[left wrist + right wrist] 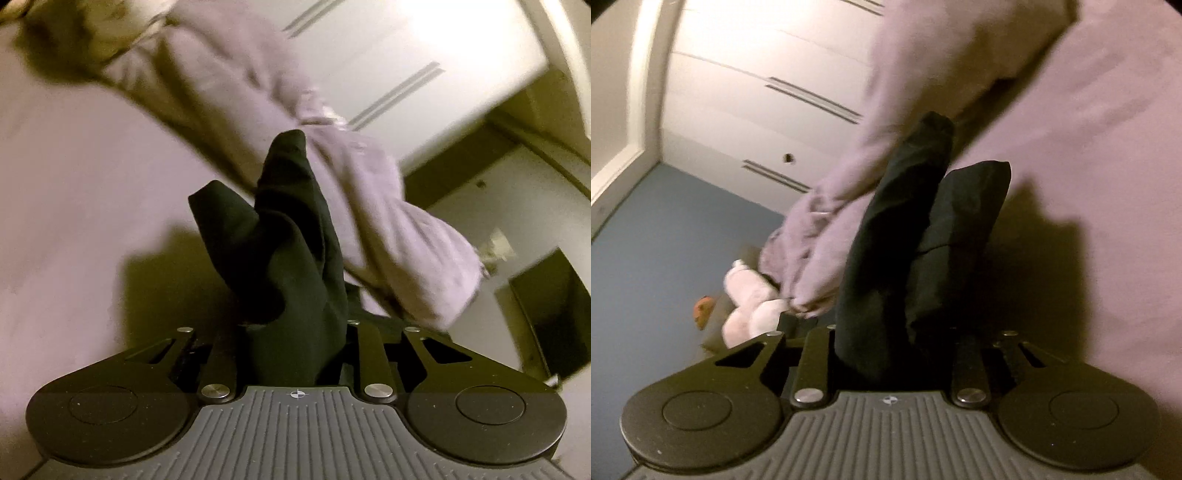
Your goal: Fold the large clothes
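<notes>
A black garment is bunched between the jaws of my left gripper, which is shut on it; the cloth hides the fingertips. In the right wrist view the same black garment is bunched in my right gripper, also shut on it with the fingertips hidden. Both grippers hold the cloth above a pale pink bed sheet. A rumpled pink blanket lies just beyond the garment along the bed's edge.
White wardrobe doors stand beyond the bed. A blue floor lies to the left in the right wrist view, with a pink plush toy and a small orange object on it. A dark box stands at the right.
</notes>
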The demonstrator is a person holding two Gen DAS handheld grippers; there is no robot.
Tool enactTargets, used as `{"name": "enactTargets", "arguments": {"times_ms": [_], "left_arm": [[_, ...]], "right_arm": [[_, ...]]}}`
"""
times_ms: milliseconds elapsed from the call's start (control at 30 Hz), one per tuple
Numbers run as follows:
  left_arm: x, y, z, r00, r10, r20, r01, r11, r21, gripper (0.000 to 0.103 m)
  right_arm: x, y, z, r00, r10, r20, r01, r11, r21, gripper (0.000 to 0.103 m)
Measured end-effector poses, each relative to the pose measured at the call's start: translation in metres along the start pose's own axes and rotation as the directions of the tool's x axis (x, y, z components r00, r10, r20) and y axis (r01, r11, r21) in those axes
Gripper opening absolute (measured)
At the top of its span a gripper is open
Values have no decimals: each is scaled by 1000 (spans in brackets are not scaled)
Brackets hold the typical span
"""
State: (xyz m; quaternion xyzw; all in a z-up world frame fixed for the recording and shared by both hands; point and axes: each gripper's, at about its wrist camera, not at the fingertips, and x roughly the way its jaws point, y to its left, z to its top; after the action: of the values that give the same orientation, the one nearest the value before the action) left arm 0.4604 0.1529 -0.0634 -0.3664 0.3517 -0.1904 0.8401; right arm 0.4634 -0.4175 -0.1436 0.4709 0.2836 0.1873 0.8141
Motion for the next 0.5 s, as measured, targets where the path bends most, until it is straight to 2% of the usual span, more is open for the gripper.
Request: {"name": "enactTargets", "arguments": {"times_ms": [133, 233, 300, 433, 500], "left_arm": [[-34, -34, 0, 1000, -22, -10, 23, 998, 64, 25], [-65, -38, -8, 999, -25, -21, 27, 996, 83, 25], [-84, -29, -22, 999, -9, -42, 12, 998, 68, 25], [-115, 8, -55, 995, 14, -95, -18, 999, -42, 26], [-124, 28, -77, 994, 23, -105, -30, 997, -67, 27]], "right_arm": [[-15, 33, -12, 998, 50, -27, -51, 999, -10, 24], [-41, 46, -29, 995, 86, -47, -85, 996, 6, 23], [-59, 48, -43, 994, 97, -54, -97, 995, 17, 23], [-94, 36, -74, 996, 60, -67, -55, 996, 76, 23], [-108, 26, -94, 996, 37, -78, -26, 991, 131, 24]]}}
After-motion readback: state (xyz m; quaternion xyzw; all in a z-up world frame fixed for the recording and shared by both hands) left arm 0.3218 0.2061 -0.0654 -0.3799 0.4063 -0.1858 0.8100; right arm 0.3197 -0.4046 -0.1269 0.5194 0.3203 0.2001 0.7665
